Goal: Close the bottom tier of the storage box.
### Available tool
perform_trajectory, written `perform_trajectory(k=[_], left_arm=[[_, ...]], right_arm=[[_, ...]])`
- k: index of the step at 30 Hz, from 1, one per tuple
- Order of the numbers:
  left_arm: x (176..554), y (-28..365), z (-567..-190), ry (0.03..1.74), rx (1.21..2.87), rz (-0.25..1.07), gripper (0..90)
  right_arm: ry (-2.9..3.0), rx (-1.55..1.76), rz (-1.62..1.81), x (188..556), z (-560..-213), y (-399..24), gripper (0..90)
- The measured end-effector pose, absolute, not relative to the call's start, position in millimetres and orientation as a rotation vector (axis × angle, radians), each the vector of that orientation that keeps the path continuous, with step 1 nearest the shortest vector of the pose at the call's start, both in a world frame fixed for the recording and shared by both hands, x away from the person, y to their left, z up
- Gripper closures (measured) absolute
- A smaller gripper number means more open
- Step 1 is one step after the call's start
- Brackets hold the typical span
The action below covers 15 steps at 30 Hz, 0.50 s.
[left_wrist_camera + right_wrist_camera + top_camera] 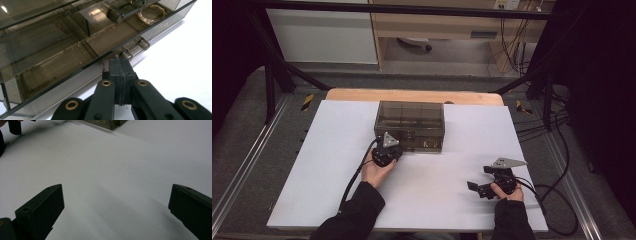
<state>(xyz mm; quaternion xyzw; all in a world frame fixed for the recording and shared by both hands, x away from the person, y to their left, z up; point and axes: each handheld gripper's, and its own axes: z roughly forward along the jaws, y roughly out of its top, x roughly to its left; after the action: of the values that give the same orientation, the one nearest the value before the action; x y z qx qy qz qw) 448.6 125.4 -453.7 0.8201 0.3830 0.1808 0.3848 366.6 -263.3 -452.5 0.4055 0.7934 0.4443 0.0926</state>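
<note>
A smoked see-through box point(409, 122) with a closed lid stands mid-table on the white sheet. My left gripper point(393, 145) is at its front left. In the left gripper view the gripper point(121, 63) is shut, its tips pressed against the box's front edge point(82, 66) just under the lid, next to a clear latch point(136, 48). I see nothing between the jaws. Inside the divided box lies a gold glittery ring-shaped thing point(151, 13). My right gripper point(480, 177) rests near the table's front right, open wide over bare sheet point(116, 205).
The white sheet point(312, 165) covers the table, and a wooden strip point(412, 95) shows behind it. Cables point(557, 200) trail off the right side. In the right gripper view a corner of the box point(107, 123) shows at the top.
</note>
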Motion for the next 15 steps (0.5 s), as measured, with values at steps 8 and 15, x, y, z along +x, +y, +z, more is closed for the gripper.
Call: perform_trajectory(k=[8, 15], left_arm=[[451.6, 124.8, -452.4, 0.980, 2.083, 0.464, 89.7], [454.5, 123.5, -451.4, 0.985, 2.082, 0.472, 89.7]], right_arm=[[2.355, 1.201, 1.320, 366.7, -452.5, -263.4, 0.7], [2.355, 1.201, 1.322, 366.6, -452.4, -263.4, 0.7]])
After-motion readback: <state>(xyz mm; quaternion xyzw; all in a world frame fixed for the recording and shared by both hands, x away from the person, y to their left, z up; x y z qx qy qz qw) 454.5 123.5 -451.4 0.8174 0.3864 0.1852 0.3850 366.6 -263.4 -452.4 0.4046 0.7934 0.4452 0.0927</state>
